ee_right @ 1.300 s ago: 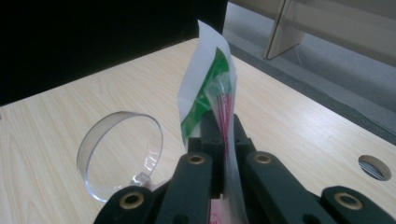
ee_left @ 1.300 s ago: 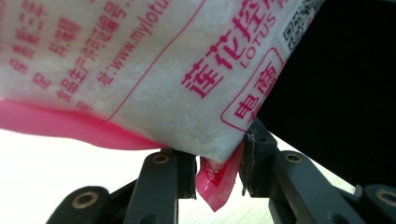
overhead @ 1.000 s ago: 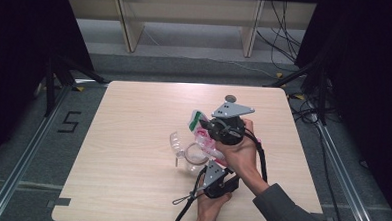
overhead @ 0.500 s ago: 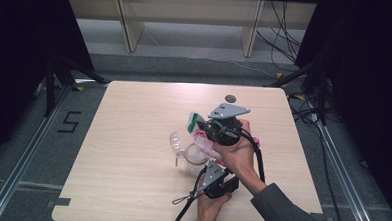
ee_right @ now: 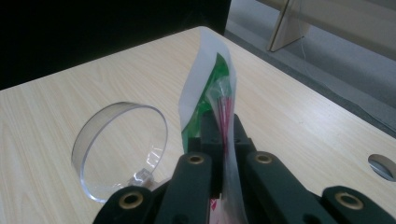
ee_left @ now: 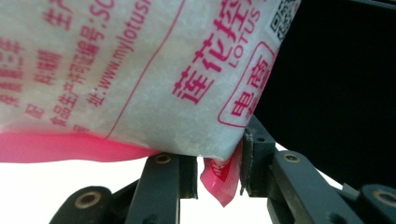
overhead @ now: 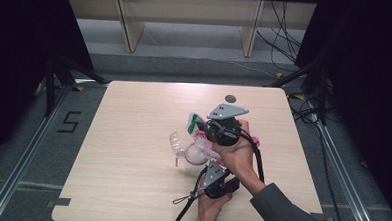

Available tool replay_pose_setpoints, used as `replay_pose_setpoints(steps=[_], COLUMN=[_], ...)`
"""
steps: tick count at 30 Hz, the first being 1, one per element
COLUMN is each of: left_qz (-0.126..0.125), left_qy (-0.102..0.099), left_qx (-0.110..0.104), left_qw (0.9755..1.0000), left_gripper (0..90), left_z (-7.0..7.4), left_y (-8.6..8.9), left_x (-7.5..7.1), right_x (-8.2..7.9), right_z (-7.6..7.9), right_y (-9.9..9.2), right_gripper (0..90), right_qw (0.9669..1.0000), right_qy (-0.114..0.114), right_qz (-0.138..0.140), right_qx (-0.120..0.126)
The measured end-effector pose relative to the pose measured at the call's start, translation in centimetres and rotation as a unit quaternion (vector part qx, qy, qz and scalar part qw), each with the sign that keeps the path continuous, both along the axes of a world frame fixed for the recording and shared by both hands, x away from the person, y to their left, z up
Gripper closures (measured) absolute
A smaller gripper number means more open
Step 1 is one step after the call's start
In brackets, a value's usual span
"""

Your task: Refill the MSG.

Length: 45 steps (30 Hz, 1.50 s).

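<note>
Your right tool clamps the bag's top edge; your left tool pinches its bottom corner. Clear cup sits just left; open tabletop beyond it.

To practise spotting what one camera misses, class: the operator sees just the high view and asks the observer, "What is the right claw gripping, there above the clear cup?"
Observer: The right claw is shut on the flat top edge of a bag, white outside and green inside.
Operator: And the left claw, under my hand?
Observer: In the left gripper view, the left claw has the bag's pink bottom corner hanging between its jaws. I cannot tell whether they pinch it.
Operator: Any print on the bag?
Observer: Pink lettering, including the word LOTUS, and a square code near one corner.
</note>
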<state>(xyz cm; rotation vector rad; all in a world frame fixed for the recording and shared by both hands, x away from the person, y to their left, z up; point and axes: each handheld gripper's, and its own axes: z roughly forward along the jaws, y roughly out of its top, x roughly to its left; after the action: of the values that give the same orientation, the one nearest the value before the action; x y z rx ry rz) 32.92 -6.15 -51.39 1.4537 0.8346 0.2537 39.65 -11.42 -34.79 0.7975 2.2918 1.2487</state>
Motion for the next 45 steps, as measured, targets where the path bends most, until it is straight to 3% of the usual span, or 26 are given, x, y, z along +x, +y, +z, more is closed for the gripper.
replay_pose_setpoints(steps=[22,23,24,25,26,29,33,34,43,45], left_qz=[0.003,0.004,0.000,0.005,-0.002,0.001,-0.004,-0.001,-0.004,0.002], left_qy=[0.008,0.010,0.005,0.011,0.005,0.009,0.005,0.006,0.007,0.011], left_qx=[0.002,-0.035,-0.004,-0.043,-0.007,-0.002,-0.007,-0.008,-0.007,0.002], left_qw=[1.0000,0.9993,1.0000,0.9990,1.0000,1.0000,1.0000,1.0000,0.9999,0.9999], left_gripper=[71.3,71.3,71.3,71.3,71.3,71.3,71.3,71.3,71.4,71.4], left_z=[0.01,0.05,-0.01,0.10,0.01,0.03,0.05,0.03,0.00,0.01], left_y=[0.04,-0.36,0.09,-0.44,0.05,0.03,0.06,0.08,0.12,0.11], left_x=[-0.17,-0.17,-0.06,-0.19,-0.09,-0.15,-0.18,-0.14,-0.13,-0.26], right_x=[0.05,0.06,0.06,0.09,0.03,0.06,-0.01,0.14,0.08,0.12], right_z=[-0.40,-0.42,-0.41,-0.42,-0.38,-0.60,-0.64,-0.64,-0.61,-0.69], right_y=[0.47,0.53,0.54,0.54,0.57,0.71,0.72,0.70,0.71,0.66], right_gripper=[90.0,90.0,90.0,90.0,90.0,90.0,90.0,90.0,90.0,90.0], right_qw=[1.0000,0.9999,0.9999,0.9999,0.9999,1.0000,0.9999,0.9999,0.9999,1.0000], right_qy=[0.000,0.008,0.007,0.003,0.008,0.001,0.015,0.005,0.007,-0.001], right_qz=[0.002,0.007,0.007,0.009,0.010,0.004,0.001,0.011,0.005,0.007], right_qx=[-0.007,-0.005,-0.004,-0.005,-0.006,-0.008,-0.006,-0.009,-0.009,-0.006])
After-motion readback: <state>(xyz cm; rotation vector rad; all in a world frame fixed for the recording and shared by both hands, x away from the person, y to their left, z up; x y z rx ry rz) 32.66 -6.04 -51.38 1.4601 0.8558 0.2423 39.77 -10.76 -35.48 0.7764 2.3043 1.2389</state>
